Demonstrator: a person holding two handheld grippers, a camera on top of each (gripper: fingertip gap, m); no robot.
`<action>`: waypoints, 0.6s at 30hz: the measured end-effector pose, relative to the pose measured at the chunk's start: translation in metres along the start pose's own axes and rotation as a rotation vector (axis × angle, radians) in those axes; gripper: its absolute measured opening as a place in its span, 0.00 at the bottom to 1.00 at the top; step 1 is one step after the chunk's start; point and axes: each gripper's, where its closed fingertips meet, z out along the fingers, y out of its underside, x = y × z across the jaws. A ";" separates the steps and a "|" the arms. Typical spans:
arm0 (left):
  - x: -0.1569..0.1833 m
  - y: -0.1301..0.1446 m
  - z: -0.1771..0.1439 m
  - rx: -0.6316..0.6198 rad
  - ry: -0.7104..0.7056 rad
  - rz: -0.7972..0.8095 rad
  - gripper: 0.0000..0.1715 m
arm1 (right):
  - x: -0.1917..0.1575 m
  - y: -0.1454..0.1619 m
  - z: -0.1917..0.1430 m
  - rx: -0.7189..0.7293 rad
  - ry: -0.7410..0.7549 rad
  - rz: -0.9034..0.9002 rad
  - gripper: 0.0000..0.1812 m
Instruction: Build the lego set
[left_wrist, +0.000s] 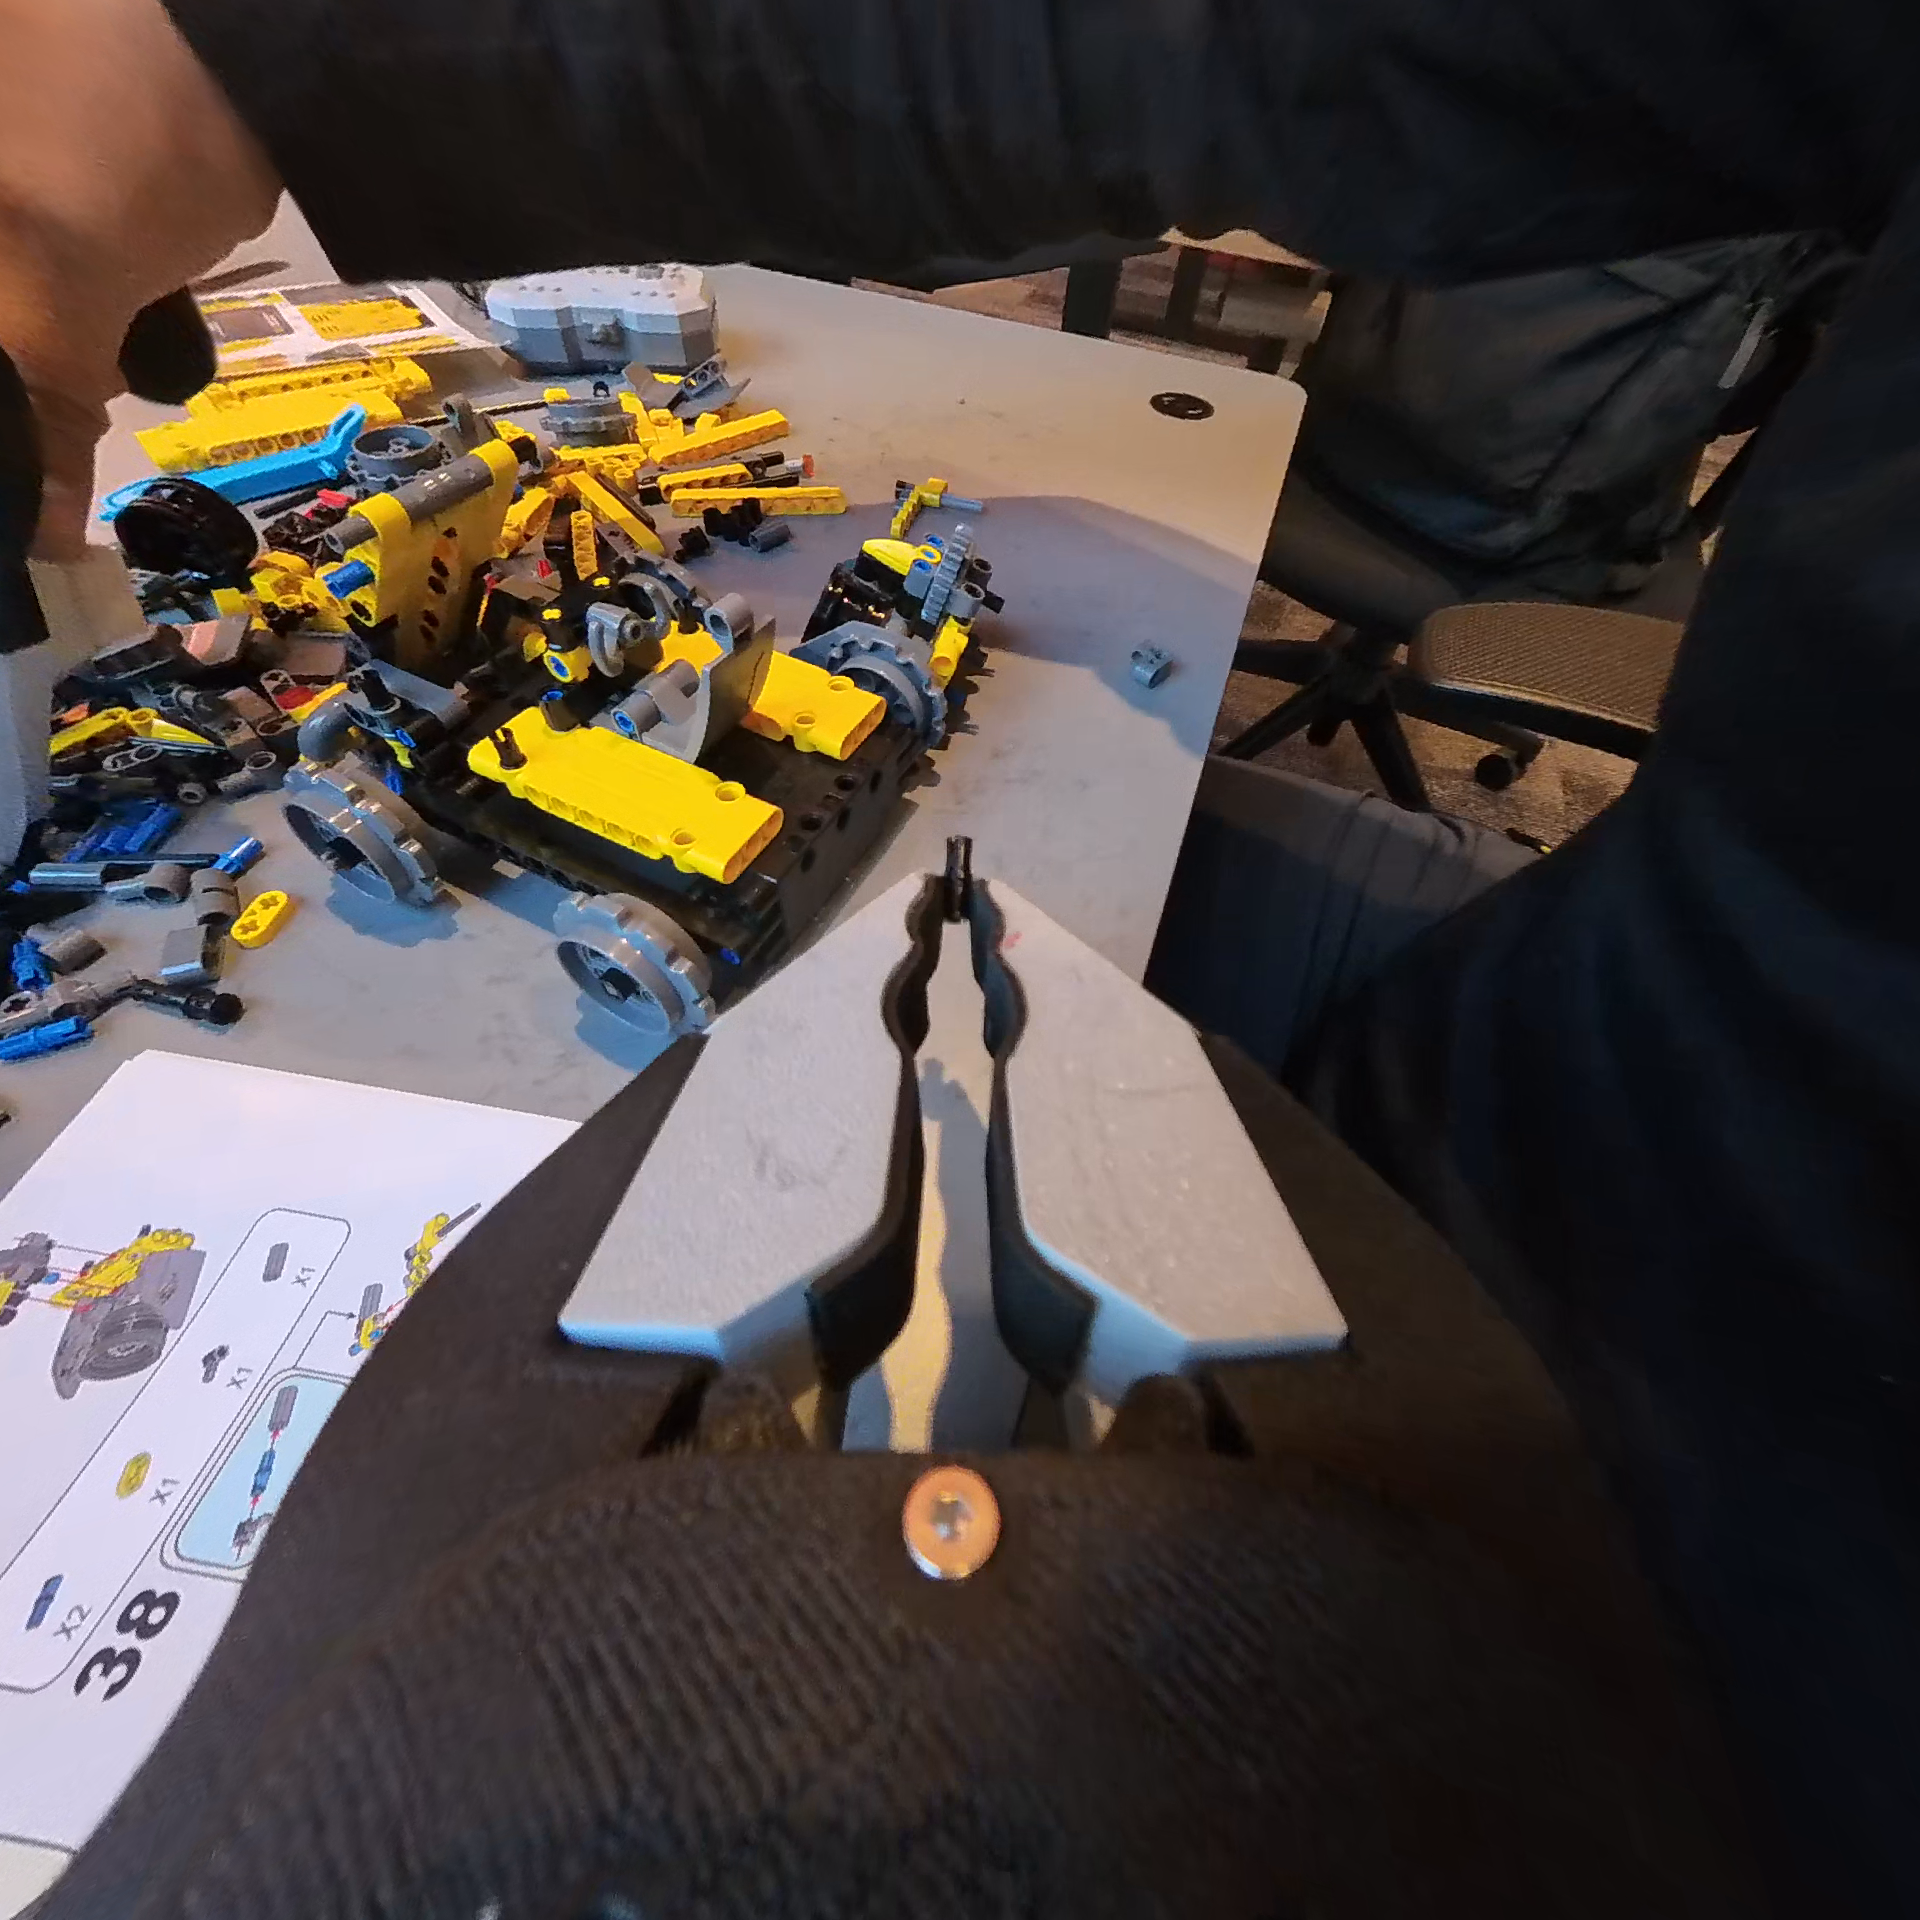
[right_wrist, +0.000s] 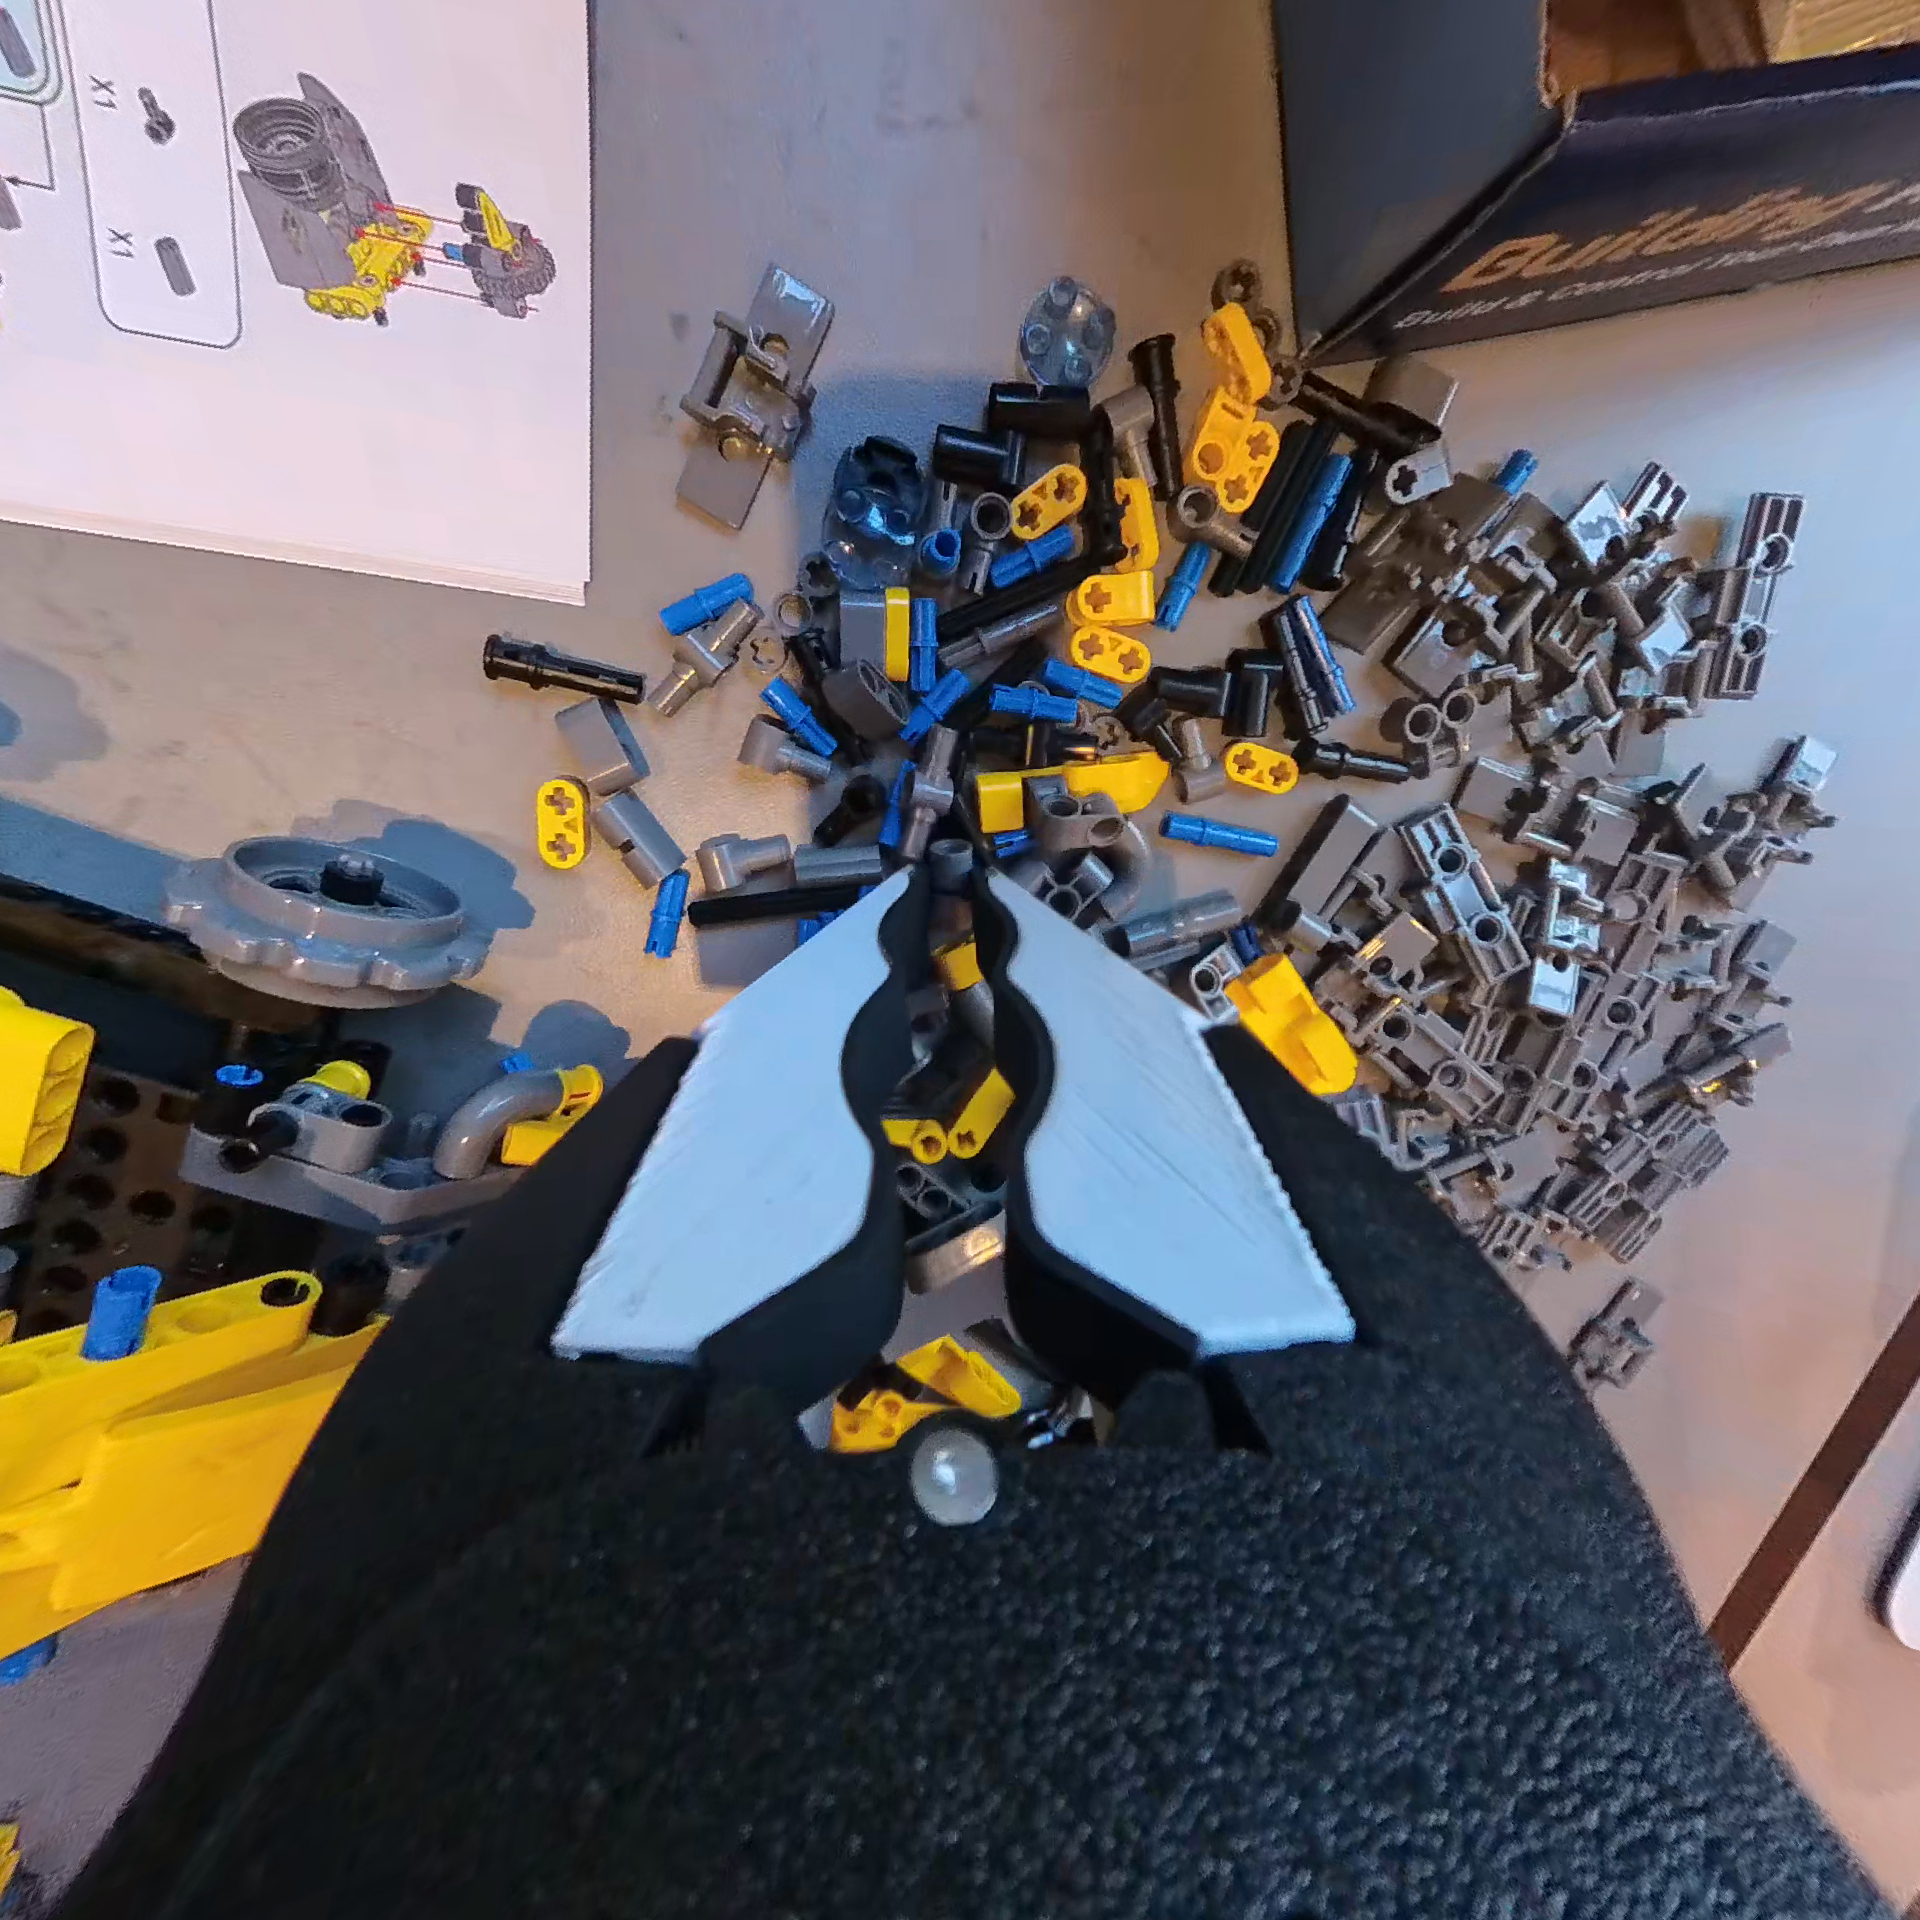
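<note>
My left gripper (left_wrist: 956, 896) is shut on a small black pin (left_wrist: 955, 864) and holds it above the table's near corner, just right of a yellow and black vehicle model (left_wrist: 623, 769) with grey wheels. My right gripper (right_wrist: 948, 875) is down in a pile of small blue, black, yellow and grey parts (right_wrist: 1091, 623). Its jaws stand nearly closed around a small grey connector (right_wrist: 948, 858) at their tips. The model's grey wheel (right_wrist: 322, 914) and yellow panels (right_wrist: 156, 1382) lie to the left of the right gripper.
An open instruction booklet (left_wrist: 208, 1299) lies near the left gripper and also shows in the right wrist view (right_wrist: 312, 312). A heap of grey links (right_wrist: 1558, 831) and a dark cardboard box (right_wrist: 1455, 156) lie to the right. A person's hand (left_wrist: 94, 260), loose yellow beams (left_wrist: 717, 457) and an office chair (left_wrist: 1538, 665) are beyond. The gap from one gripper's tips to the other's is roughly 25 cm.
</note>
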 end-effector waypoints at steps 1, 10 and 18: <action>0.000 0.000 0.000 -0.002 -0.002 0.002 0.02 | 0.000 0.000 -0.002 0.000 0.006 0.002 0.04; 0.012 0.007 0.005 -0.030 -0.004 0.041 0.02 | -0.039 -0.012 -0.103 0.154 0.186 0.082 0.04; 0.028 0.019 0.015 -0.098 0.026 0.073 0.02 | -0.187 -0.006 -0.130 0.240 0.132 0.192 0.04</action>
